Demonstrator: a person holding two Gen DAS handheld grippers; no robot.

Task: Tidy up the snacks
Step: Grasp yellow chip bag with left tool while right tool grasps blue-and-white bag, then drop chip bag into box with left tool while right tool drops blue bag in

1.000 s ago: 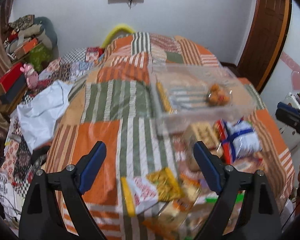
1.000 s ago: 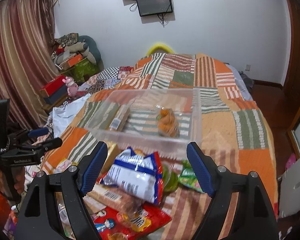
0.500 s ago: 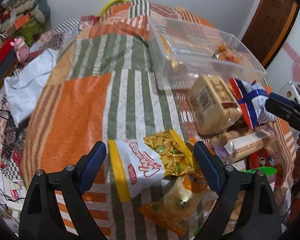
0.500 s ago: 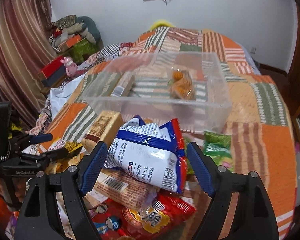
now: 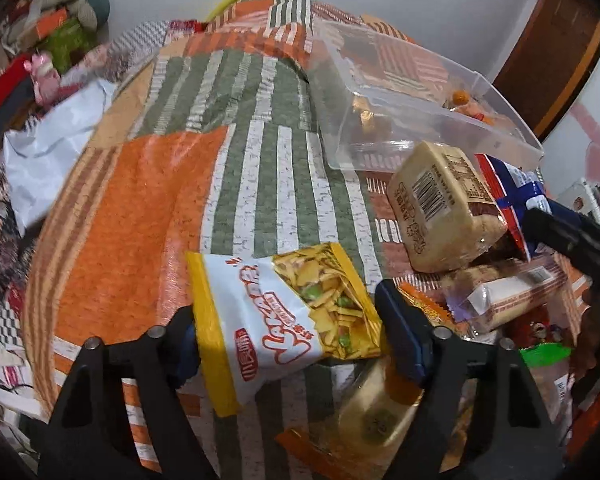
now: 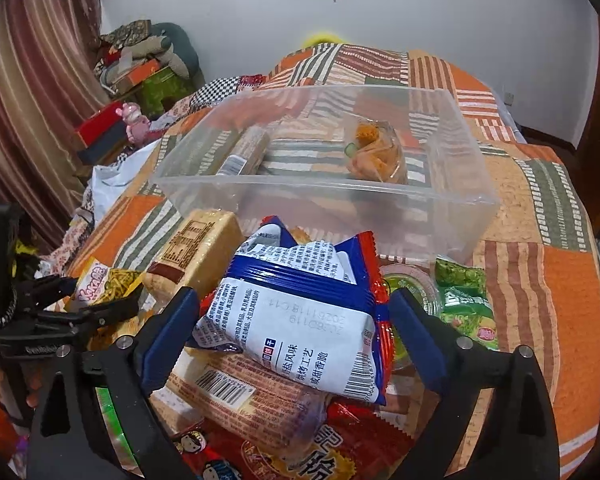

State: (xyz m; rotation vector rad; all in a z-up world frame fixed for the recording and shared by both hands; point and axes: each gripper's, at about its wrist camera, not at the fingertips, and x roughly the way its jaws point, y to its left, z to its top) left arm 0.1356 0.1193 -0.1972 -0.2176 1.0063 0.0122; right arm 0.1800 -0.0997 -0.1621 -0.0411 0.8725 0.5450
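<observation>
A clear plastic bin (image 6: pixel 472 200) sits on the bed and holds an orange snack bag (image 6: pixel 376 154) and a long brown packet (image 6: pixel 244 152); it also shows in the left wrist view (image 5: pixel 512 136). My left gripper (image 5: pixel 290 334) is open, its fingers either side of a yellow and white chip bag (image 5: pixel 284 320). My right gripper (image 6: pixel 294 330) is open, its fingers either side of a blue, white and red bag (image 6: pixel 296 320) on top of the snack pile. A beige cracker pack (image 5: pixel 440 208) lies beside the bin.
The patchwork quilt (image 5: pixel 148 208) covers the bed. More packets lie in the pile: a pink wafer pack (image 6: pixel 256 396), a red bag (image 6: pixel 320 452), a green bag (image 6: pixel 464 300). A white bag (image 5: pixel 48 148) and clutter lie left of the bed.
Both grippers have moved down and forward over the snack pile. The left one now straddles the chip bag and the right one straddles the blue and white bag.
</observation>
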